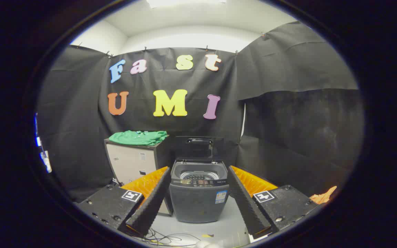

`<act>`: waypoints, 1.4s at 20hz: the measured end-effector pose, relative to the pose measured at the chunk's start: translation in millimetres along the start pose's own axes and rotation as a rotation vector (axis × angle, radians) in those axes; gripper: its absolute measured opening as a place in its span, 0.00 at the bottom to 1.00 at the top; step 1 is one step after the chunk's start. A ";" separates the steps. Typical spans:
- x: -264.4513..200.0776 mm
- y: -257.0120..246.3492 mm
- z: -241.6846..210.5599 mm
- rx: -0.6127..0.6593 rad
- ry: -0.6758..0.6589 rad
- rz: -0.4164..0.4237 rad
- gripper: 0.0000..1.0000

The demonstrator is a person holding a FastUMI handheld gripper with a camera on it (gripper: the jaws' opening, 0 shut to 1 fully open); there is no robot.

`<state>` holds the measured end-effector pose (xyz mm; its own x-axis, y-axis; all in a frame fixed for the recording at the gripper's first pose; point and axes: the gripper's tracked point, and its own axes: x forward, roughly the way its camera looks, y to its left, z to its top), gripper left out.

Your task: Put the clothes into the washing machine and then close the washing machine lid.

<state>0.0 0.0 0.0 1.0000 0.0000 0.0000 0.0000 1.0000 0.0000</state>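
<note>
Gripper (pixel 198 196) spread wide, holding nothing; fingers frame the washing machine (pixel 199 193) w/ space either side. You're well back from it, so this reads as start of approach, no grasp begun.

Washer: small dark top-loader on the floor, straight ahead between the fingers. Lid (pixel 198 148) stands up at the back, tub mouth exposed. Probably left up so clothes drop straight in; closing comes last.

Clothes: green shirt (pixel 138 137), folded-ish, flat on top of the cabinet (pixel 133 162) just left of the washer, beyond your left finger. Soft, limp, some creases; looks like one piece but can't tell if more lie under it. Sits higher than the tub rim, so my guess is lift, carry right, lower in.

Judgement: you need to swing left and up toward the shirt first. Pinch a raised fold, not the flat middle. Risk: hem dragging over the cabinet edge or hanging out over the tub rim, blocking the lid.

Cables (pixel 164 238) on floor near you, mind them.
</note>
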 end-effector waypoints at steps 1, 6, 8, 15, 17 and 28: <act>-1.9 0.8 0.1 0.006 0.004 -0.002 1.00; -2.3 4.8 -5.1 0.008 0.026 -0.003 1.00; -0.8 6.6 -4.9 0.009 0.027 0.000 1.00; 10.9 14.4 -2.4 0.015 0.032 0.002 1.00; 20.4 17.2 0.1 0.011 0.035 0.003 1.00; 111.8 43.8 67.4 -0.022 -0.027 0.012 1.00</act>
<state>111.8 43.8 67.4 0.9995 0.0128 0.0273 -0.0122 0.9997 -0.0218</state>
